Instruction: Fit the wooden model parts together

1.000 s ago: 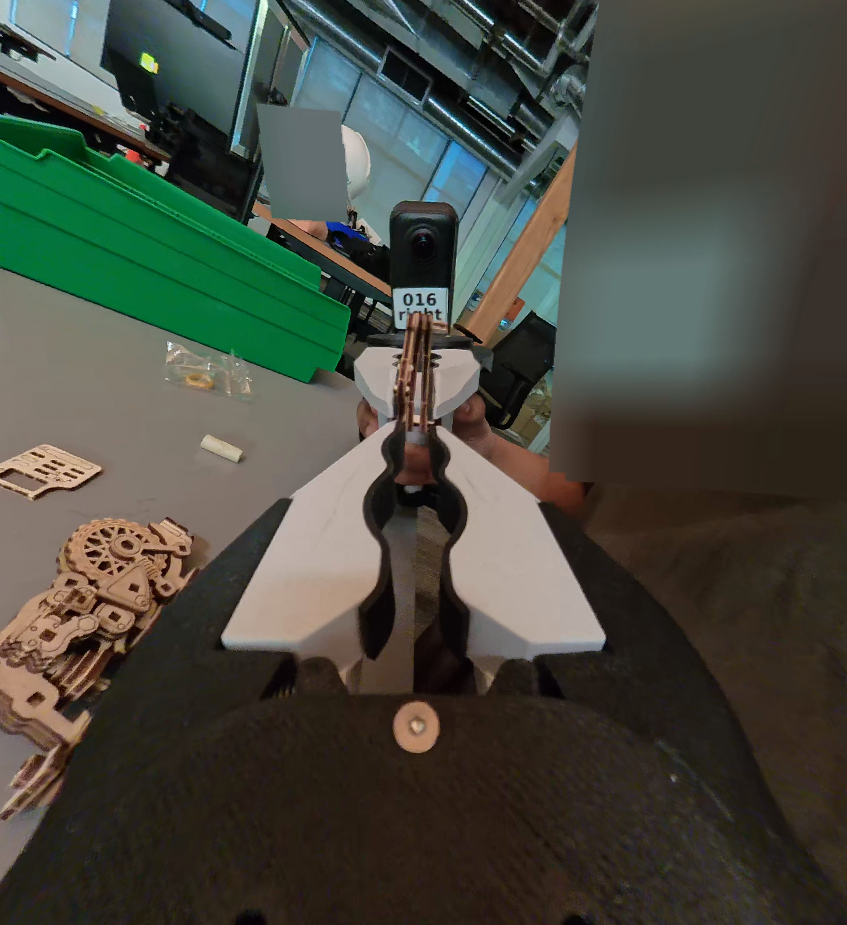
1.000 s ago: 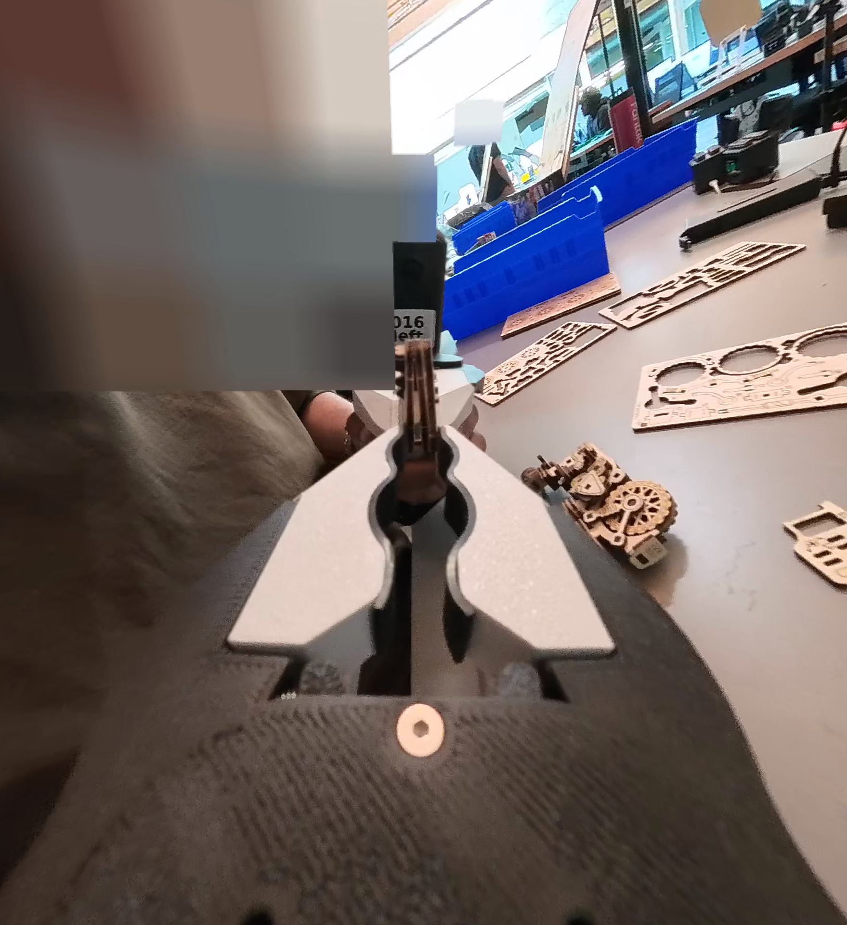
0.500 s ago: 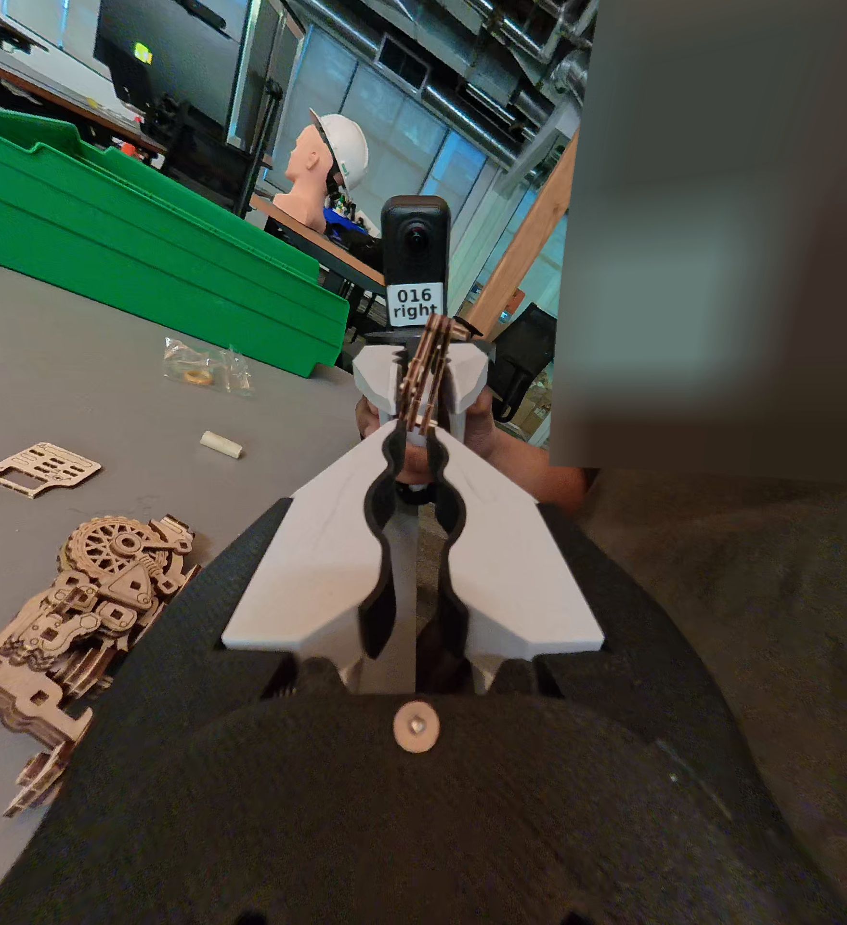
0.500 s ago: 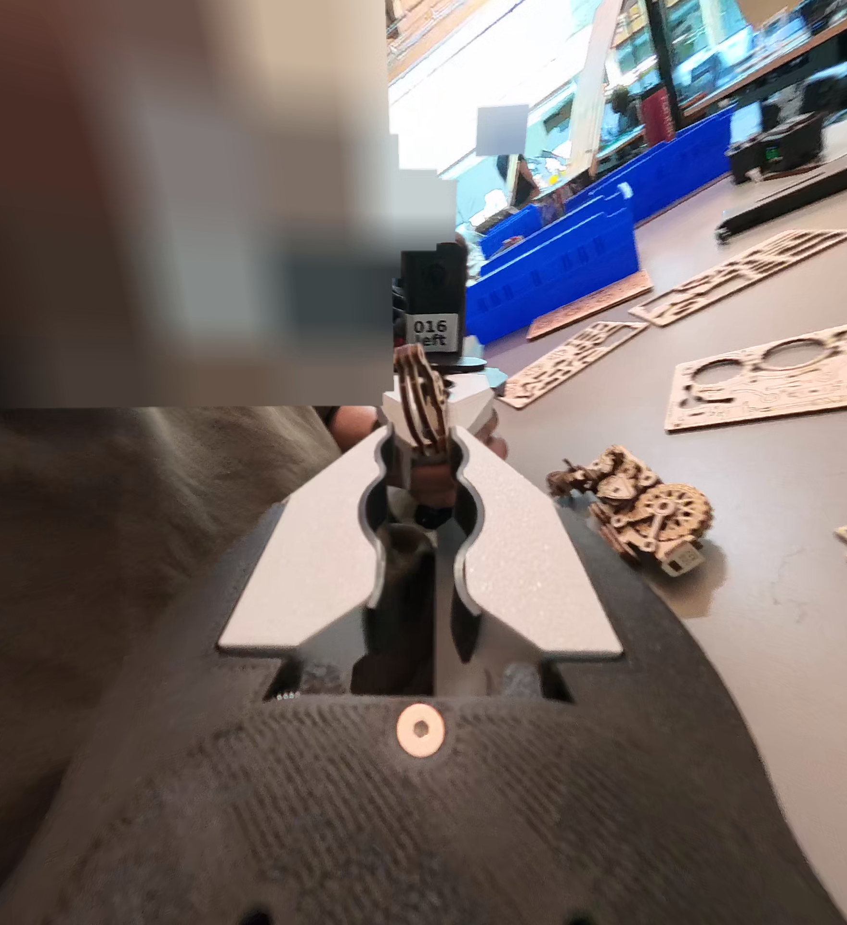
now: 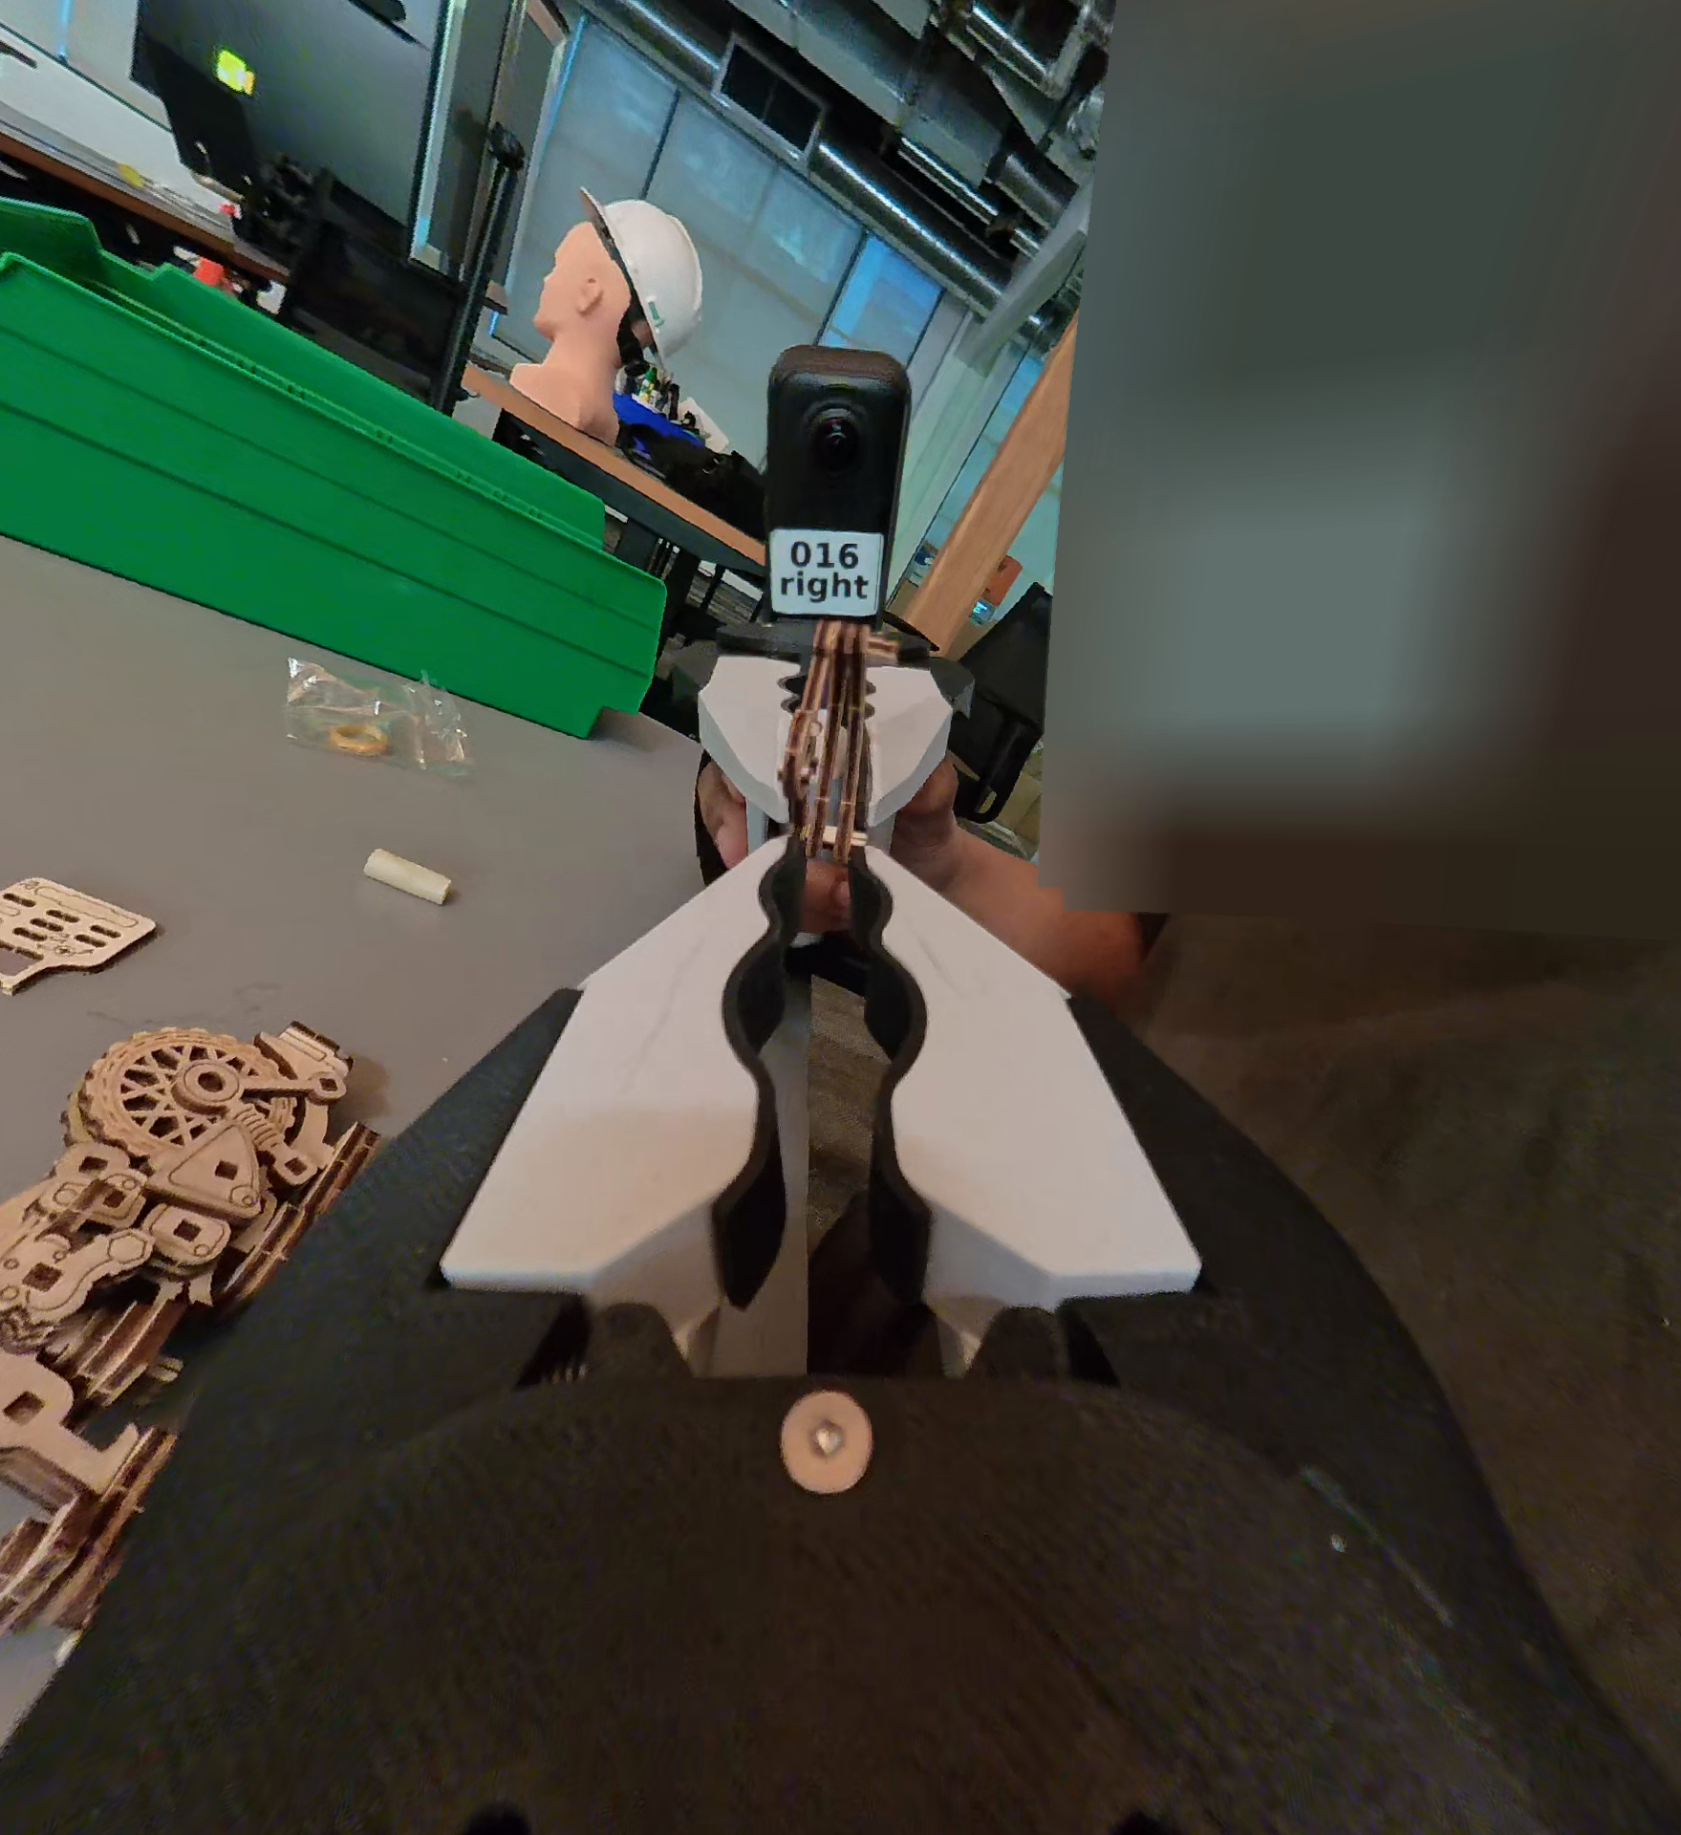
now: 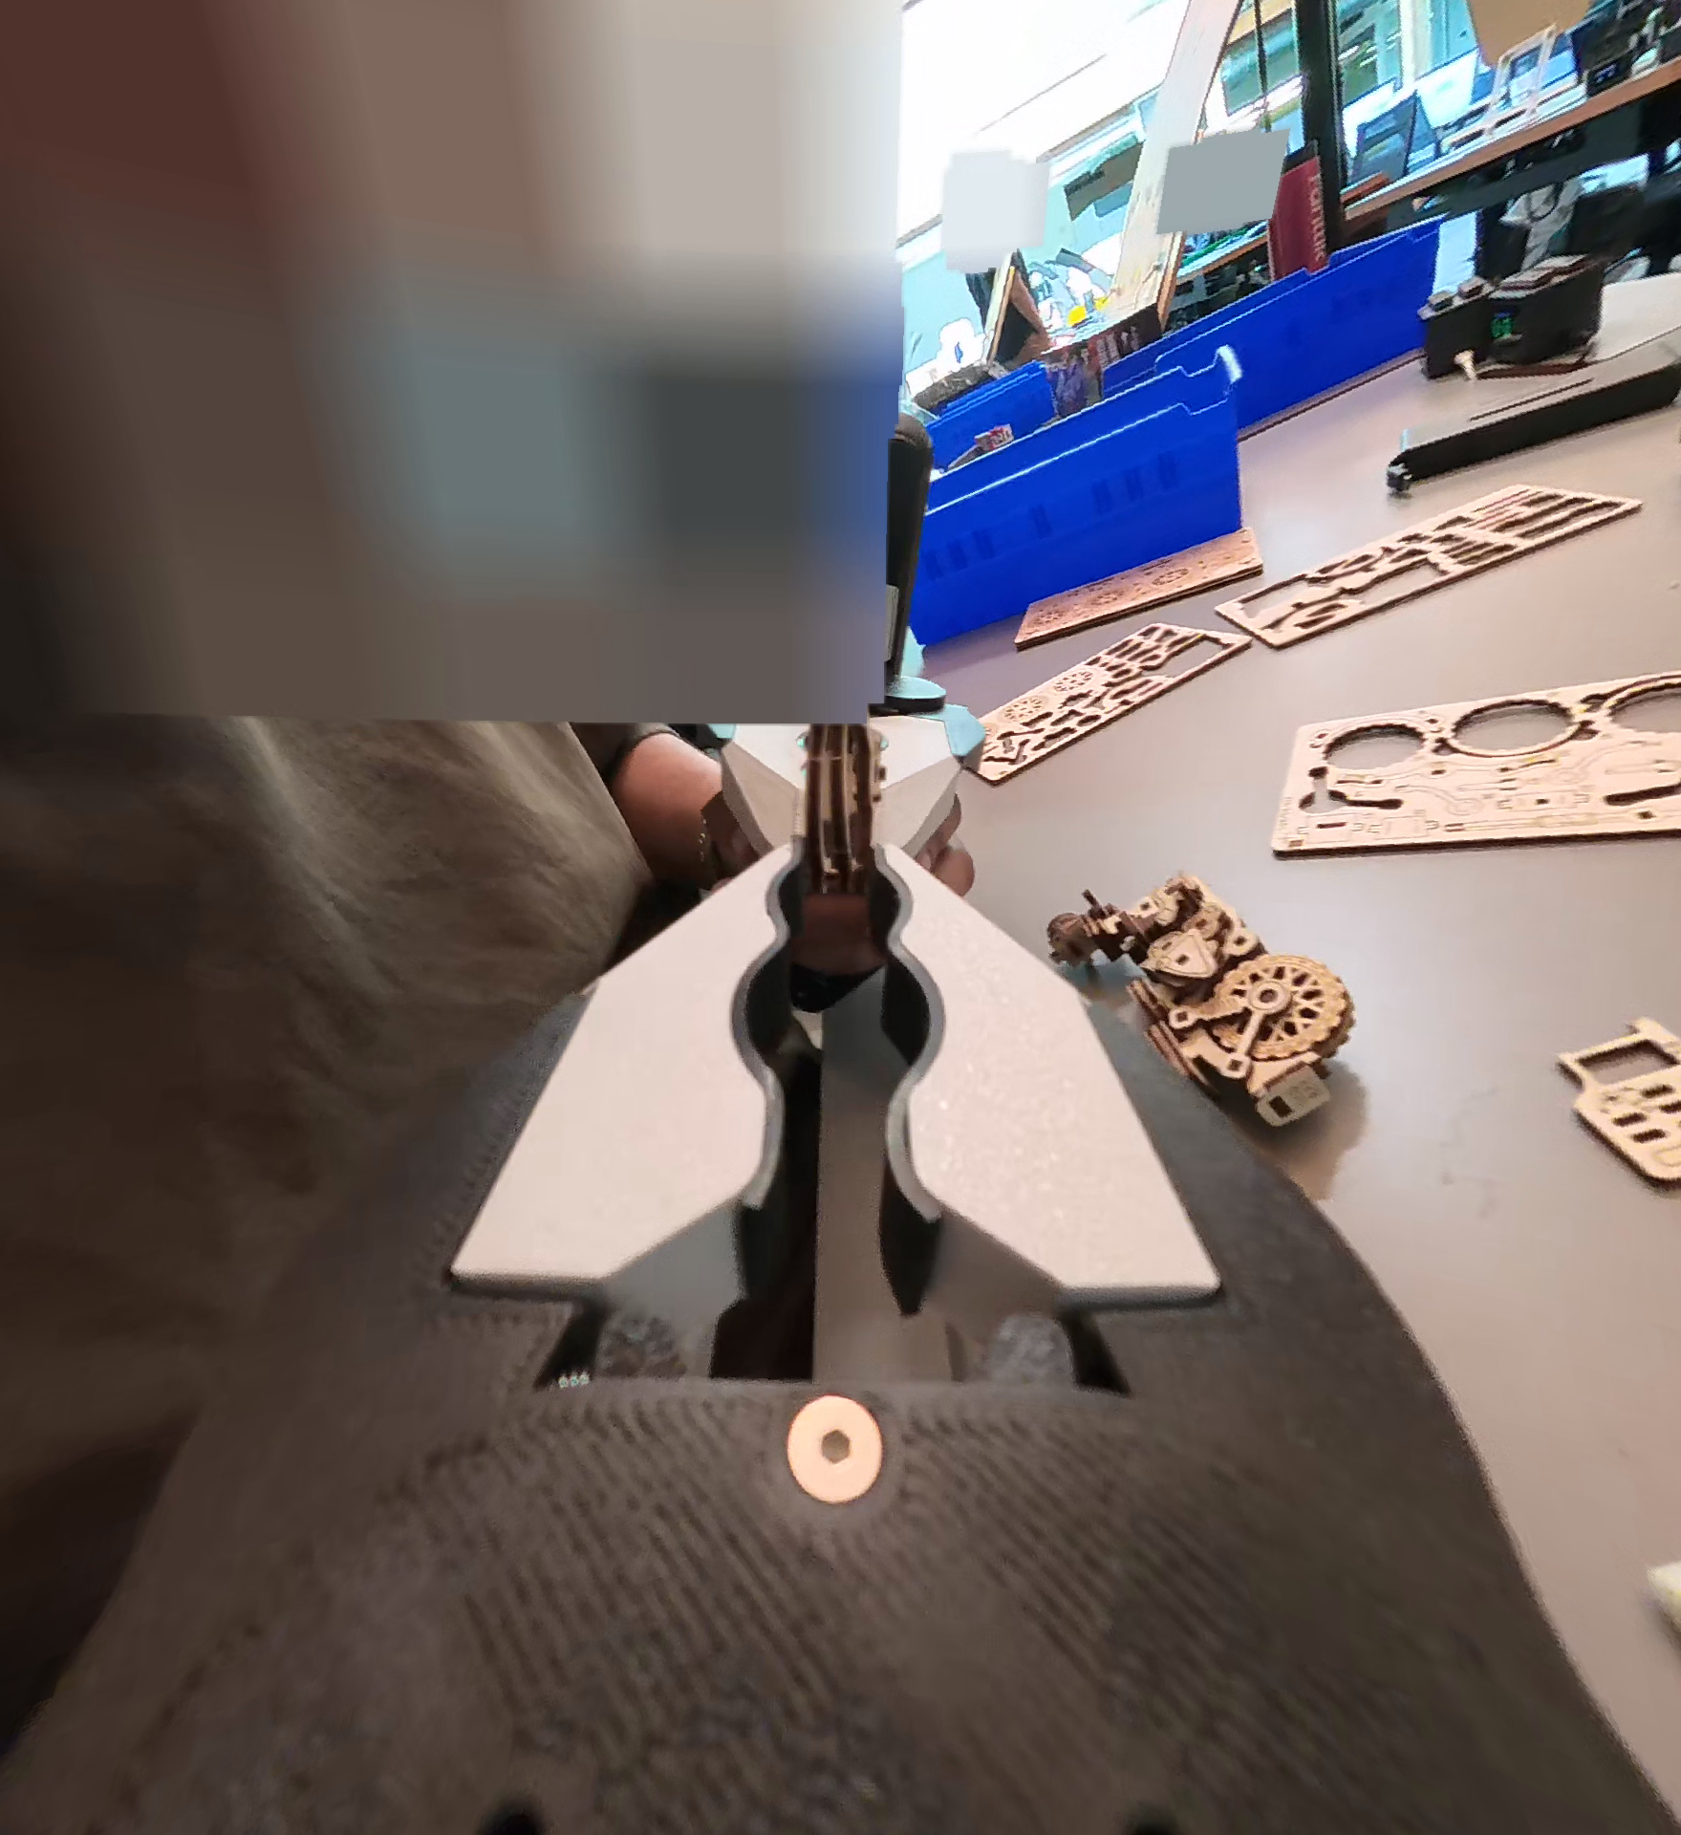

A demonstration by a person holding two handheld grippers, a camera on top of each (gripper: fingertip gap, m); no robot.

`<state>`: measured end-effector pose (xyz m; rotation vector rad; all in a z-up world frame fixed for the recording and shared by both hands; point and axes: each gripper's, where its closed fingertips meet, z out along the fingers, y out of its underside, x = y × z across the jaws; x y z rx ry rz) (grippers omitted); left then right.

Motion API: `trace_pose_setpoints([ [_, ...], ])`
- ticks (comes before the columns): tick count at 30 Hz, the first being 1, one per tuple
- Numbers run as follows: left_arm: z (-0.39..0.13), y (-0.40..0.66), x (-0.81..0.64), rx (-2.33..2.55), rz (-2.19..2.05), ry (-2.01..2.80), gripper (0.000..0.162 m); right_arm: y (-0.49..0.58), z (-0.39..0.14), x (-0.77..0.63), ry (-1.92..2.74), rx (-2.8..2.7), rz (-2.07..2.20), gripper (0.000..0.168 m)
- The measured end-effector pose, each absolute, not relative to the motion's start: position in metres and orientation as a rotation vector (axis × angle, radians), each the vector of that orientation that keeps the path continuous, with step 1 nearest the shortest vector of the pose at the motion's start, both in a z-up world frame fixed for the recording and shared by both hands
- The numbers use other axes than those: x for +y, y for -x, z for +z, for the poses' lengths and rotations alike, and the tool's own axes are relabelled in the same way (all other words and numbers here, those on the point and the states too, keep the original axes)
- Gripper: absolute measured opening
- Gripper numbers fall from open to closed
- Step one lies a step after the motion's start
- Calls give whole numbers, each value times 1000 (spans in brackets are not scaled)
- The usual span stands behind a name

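A small wooden part (image 5: 824, 740) made of several thin stacked layers is held edge-on in the air between the two grippers, which face each other tip to tip. My left gripper (image 5: 824, 852) is shut on its near end. My right gripper (image 6: 836, 862) is shut on the same wooden part (image 6: 834, 799) from the other side. In the left wrist view the right gripper (image 5: 821, 730) shows behind the part, with its camera above. The partly built wooden model (image 5: 151, 1192) with a spoked gear lies on the grey table (image 5: 121, 775); it also shows in the right wrist view (image 6: 1213, 993).
A green bin (image 5: 220, 447), a small plastic bag (image 5: 369, 715), a white stub (image 5: 406, 877) and a flat slotted wooden piece (image 5: 37, 933) lie on the left side. Punched-out wooden sheets (image 6: 1511, 784), blue bins (image 6: 1084, 506) and the slotted piece (image 6: 1670, 1112) show on the right. A person's torso is close behind. My right tips are roughly 15 cm from the white stub (image 5: 406, 877).
The wooden part tilted sideways half a second ago and now stands nearly upright again. Both grippers stayed shut on it and wobbled only slightly.
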<state>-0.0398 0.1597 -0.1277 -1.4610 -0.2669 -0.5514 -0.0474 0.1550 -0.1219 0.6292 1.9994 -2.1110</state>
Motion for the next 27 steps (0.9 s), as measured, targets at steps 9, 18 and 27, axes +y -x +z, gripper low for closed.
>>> trace_pose_setpoints([
  [9, -128, 40, 160, -268, -546, 1462, 5, 48, -122, 154, -614, 2089, -2141, 10],
  [18, -126, 40, 158, -260, -573, 1443, 5, 46, -121, 154, -613, 2069, -2132, 10],
  [27, -124, 41, 157, -241, -553, 1442, 4, 49, -121, 154, -623, 2078, -2146, 12],
])
